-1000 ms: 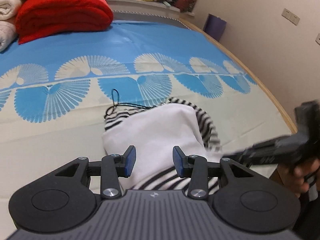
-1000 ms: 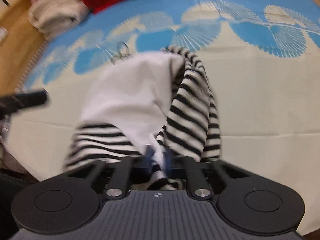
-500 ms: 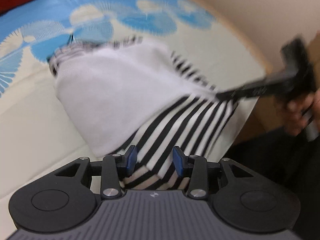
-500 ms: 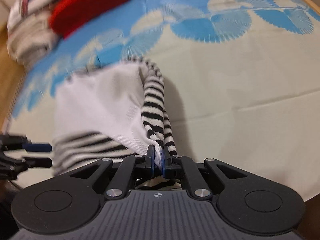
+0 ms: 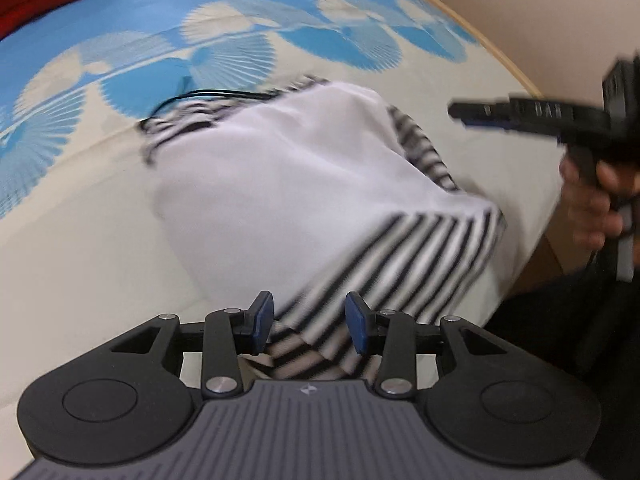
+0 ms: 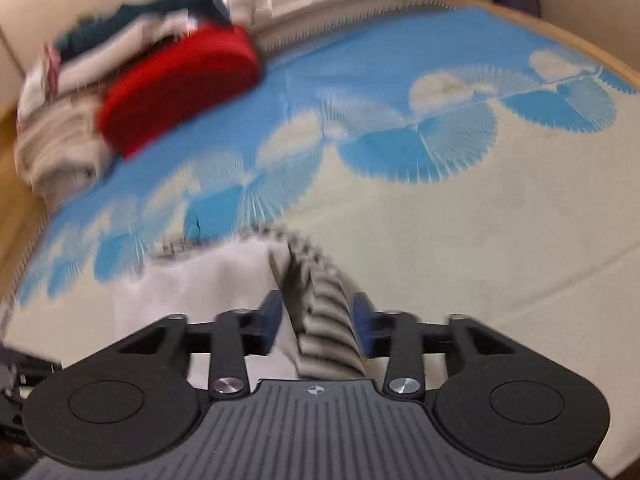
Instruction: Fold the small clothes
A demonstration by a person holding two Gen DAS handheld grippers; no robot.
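A small garment lies folded on the bed, its white inside (image 5: 280,184) facing up and its black-and-white striped hem (image 5: 420,248) at the near edge. My left gripper (image 5: 310,322) hovers open over the striped hem, and its pads do not press on the cloth. In the right wrist view my right gripper (image 6: 317,318) has its jaws opening, with the garment's striped side fold (image 6: 326,312) loose between them. The left wrist view shows the right gripper (image 5: 460,114) from the side, held by a hand (image 5: 592,196). A black cord (image 5: 192,96) sticks out at the garment's far end.
The bedspread (image 6: 460,232) is cream with blue fan patterns. A folded red blanket (image 6: 180,84) and a stack of pale towels (image 6: 60,148) sit at the far left. The bed's wooden rim (image 5: 496,56) and a wall bound the right side.
My right gripper, which was shut on the striped fold, has parted its jaws and moved away to the right. My left gripper has dropped closer to the striped hem.
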